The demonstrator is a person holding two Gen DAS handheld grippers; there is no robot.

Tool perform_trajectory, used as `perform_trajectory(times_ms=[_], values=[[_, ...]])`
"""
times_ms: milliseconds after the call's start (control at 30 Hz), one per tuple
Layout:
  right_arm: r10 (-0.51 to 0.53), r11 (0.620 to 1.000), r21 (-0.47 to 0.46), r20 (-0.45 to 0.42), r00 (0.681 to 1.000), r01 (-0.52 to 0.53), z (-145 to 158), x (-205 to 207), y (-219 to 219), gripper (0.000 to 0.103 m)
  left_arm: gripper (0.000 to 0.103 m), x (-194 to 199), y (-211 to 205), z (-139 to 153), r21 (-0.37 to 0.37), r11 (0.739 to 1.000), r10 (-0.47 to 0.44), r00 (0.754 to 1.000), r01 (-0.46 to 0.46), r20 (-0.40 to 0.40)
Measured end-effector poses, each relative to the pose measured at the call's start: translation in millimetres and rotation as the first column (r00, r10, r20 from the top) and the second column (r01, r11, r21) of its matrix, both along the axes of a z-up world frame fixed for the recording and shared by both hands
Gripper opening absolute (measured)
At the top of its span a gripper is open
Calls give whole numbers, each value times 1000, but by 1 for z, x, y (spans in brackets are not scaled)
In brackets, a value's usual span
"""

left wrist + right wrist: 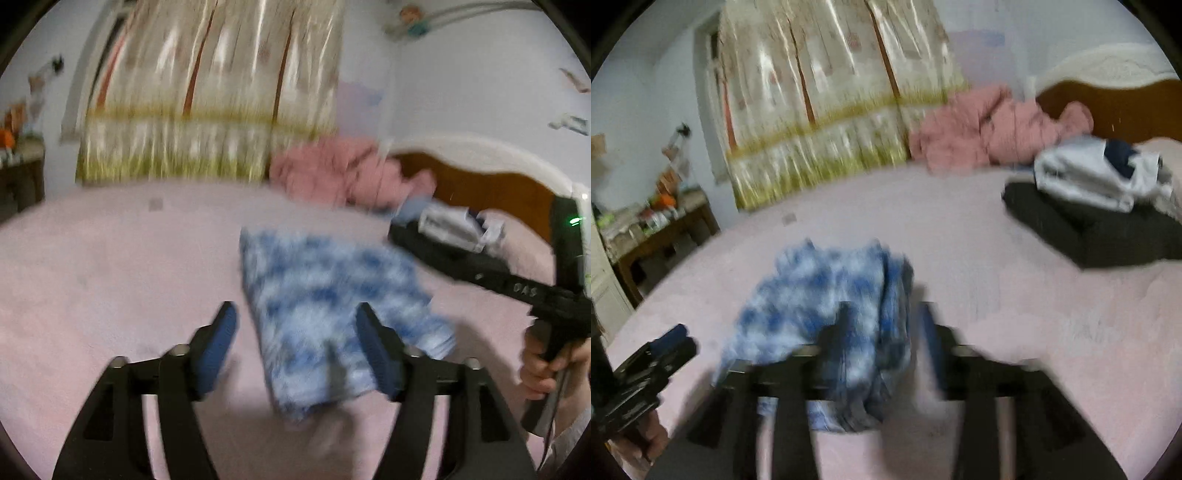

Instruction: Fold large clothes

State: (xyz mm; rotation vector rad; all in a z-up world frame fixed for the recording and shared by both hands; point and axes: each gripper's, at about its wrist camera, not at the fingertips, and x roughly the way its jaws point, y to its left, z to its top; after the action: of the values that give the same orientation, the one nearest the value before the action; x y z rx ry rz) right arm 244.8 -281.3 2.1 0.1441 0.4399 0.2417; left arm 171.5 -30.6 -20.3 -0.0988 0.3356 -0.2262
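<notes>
A blue-and-white tie-dye garment (328,314) lies folded on the pink bed sheet (110,277). My left gripper (297,347) is open and empty, its jaws wide apart just above the garment's near left part. In the right wrist view the same garment (827,306) lies bunched under my right gripper (886,343), whose jaws stand apart around its right edge; motion blur hides whether they touch it. The right gripper's body (517,288) shows at the right of the left wrist view, and the left gripper (672,343) at the lower left of the right wrist view.
A pink blanket (990,129) is heaped by the wooden headboard (1126,103). A white garment (1089,173) rests on a folded black one (1108,236) at the far right. Floral curtains (831,110) hang behind the bed; a cluttered wooden table (657,229) stands left.
</notes>
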Motion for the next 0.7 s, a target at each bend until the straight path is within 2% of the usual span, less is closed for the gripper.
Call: perform_trajectory(times_ms=[33,100,133,200,267,367,467,567,700], values=[[2,1000,6,18,1000,-2,4,-1,-2,76,83,-1,-2,8,13,1000,21,1000,-21,13],[18,1000,18,15,1000,-18,11,7,-2,76,96,12,-3,20,15,1000,26,999,-25,-23],[29,999,28,5,1000,-29,12,11,-1,76,98,23,-1,23,3,1000,23,998,-23,-57],[91,992,87,-50,995,-86,12,29,-1,76,99,55,6,23,-26,999,39,987,-43,-155],[158,980,139,-117,980,-142,6,51,2,80,99,90,13,16,-76,996,30,963,-52,-266],[230,959,212,-201,952,-187,-11,80,6,84,99,123,26,-5,-190,980,-15,926,-61,-377],[263,947,257,-267,927,-194,-36,99,9,85,98,128,36,-30,-316,949,-119,912,-12,-392],[250,956,232,-315,915,-182,-62,106,14,85,98,129,35,-54,-323,946,-152,895,9,-420],[299,927,333,-366,882,-176,-82,116,5,85,98,138,39,-68,-405,914,-221,863,21,-454]])
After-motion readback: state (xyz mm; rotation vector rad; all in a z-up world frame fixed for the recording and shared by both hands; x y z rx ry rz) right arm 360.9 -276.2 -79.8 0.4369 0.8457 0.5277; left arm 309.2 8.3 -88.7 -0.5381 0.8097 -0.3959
